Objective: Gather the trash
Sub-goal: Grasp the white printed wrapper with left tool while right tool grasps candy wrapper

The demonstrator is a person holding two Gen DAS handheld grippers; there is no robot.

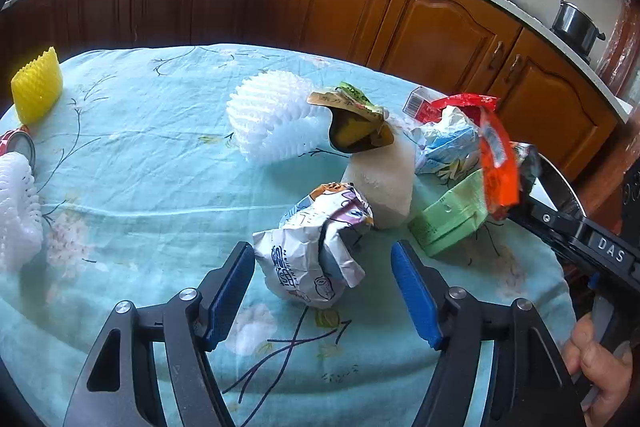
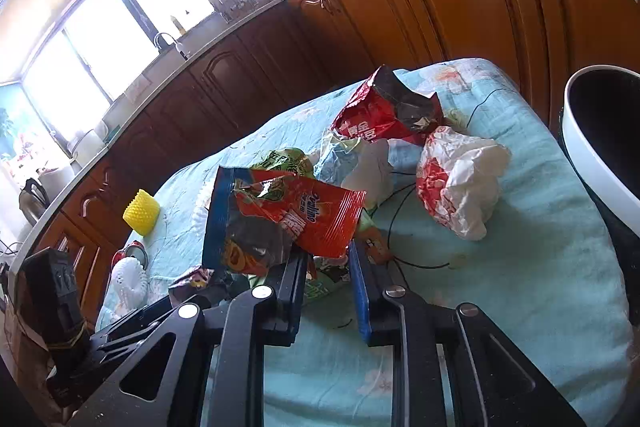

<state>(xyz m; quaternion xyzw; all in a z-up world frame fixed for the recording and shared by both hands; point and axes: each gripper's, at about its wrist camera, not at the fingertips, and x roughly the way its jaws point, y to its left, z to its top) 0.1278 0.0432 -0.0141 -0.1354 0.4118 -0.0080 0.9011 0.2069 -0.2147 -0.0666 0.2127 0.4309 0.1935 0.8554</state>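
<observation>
Trash lies scattered on a bench w/ a light-blue floral cloth (image 1: 140, 155). Left claw (image 1: 323, 293): blue pads spread wide apart, hovering just short of a crumpled white printed wrapper (image 1: 316, 255), not touching it. Behind that wrapper: a white foam fruit net (image 1: 268, 119), a white cup w/ peeled-back foil lid (image 1: 384, 183), a green pouch (image 1: 452, 219). Yellow foam net (image 1: 37, 89) sits far left. Right claw (image 2: 329, 291): pads close together, pinching an orange-red snack bag (image 2: 312, 215), lifted off the cloth. Crumpled red-and-white wrapper (image 2: 456, 179) rests near a white-rimmed bin (image 2: 592, 163) at the bench's right edge.
</observation>
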